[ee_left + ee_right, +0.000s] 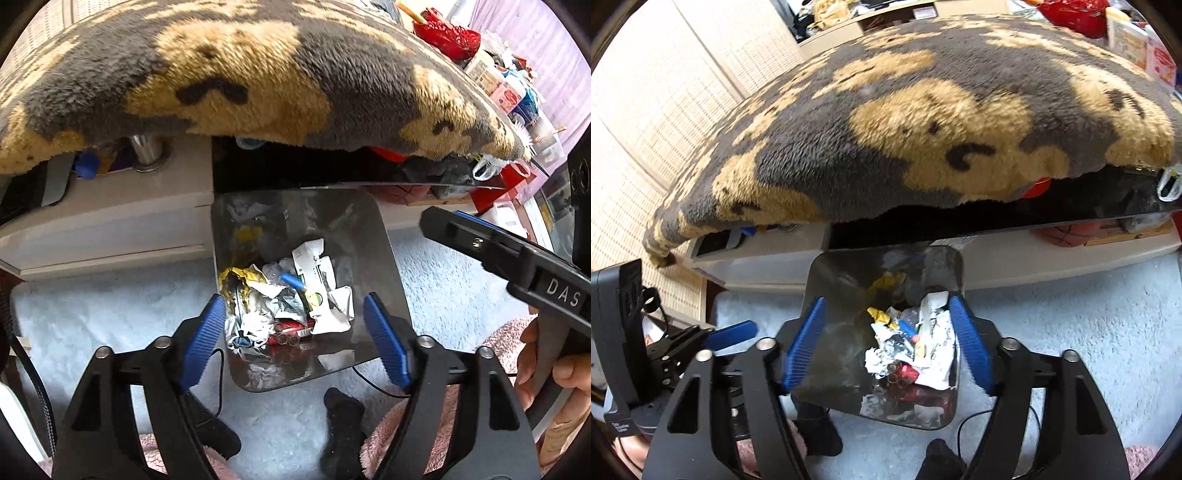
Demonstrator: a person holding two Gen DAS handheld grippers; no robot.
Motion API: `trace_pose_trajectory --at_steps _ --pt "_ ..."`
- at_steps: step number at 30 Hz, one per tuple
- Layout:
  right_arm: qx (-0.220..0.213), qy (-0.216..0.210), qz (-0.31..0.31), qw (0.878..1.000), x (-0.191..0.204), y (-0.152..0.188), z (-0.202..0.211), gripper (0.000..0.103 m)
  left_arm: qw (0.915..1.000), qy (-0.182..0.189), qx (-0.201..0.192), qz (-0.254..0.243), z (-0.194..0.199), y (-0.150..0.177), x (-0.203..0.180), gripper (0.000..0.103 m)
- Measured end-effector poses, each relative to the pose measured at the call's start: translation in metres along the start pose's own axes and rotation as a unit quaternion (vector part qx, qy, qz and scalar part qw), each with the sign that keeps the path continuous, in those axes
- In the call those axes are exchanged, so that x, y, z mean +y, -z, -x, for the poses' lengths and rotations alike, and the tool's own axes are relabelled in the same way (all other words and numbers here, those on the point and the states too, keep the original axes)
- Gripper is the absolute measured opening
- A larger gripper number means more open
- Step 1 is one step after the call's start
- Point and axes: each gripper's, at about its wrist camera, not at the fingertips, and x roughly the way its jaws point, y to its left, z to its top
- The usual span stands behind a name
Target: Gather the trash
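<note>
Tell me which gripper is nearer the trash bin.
About even; I cannot tell. Left gripper and right gripper both hang open above the trash bin, side by side, holding nothing.

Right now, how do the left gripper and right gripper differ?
In the left wrist view the left gripper frames the middle of the trash bin; the right gripper sits over the bin's right side. Both hang open and empty above the crumpled wrappers, blue pads apart.
</note>
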Motion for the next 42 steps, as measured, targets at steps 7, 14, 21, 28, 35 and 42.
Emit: trace_pose_trajectory --at_steps 7,14,21,28,35,42 --pt "-0.022 0.02 -0.007 1.0 -0.006 -0.005 0.02 0.092 0.9996 -0.008 -0.025 -0.003 0.022 -0.006 -0.003 0.087" --pt "-0.045 0.031 -0.007 0.999 -0.007 -0.008 0.048 0.099 0.998 -0.016 -0.06 -0.014 0.053 -0.014 -0.01 0.092" --pt "-0.096 0.048 0.02 0.994 0.008 -0.014 0.097 0.1 0.9911 -0.031 -0.128 -0.017 0.107 -0.021 -0.018 0.095" --pt "-0.19 0.106 0.051 0.975 0.029 -0.009 0.153 0.1 0.9817 -0.034 -0.184 -0.034 0.159 -0.019 -0.025 0.095" --pt "-0.278 0.135 0.062 0.949 0.037 0.0 0.197 0.1 0.9646 -0.061 -0.254 -0.038 0.199 -0.013 -0.035 0.095" --pt "-0.328 0.134 0.068 0.933 0.045 0.004 0.224 0.1 0.9468 -0.055 -0.315 -0.037 0.231 -0.014 -0.043 0.095"
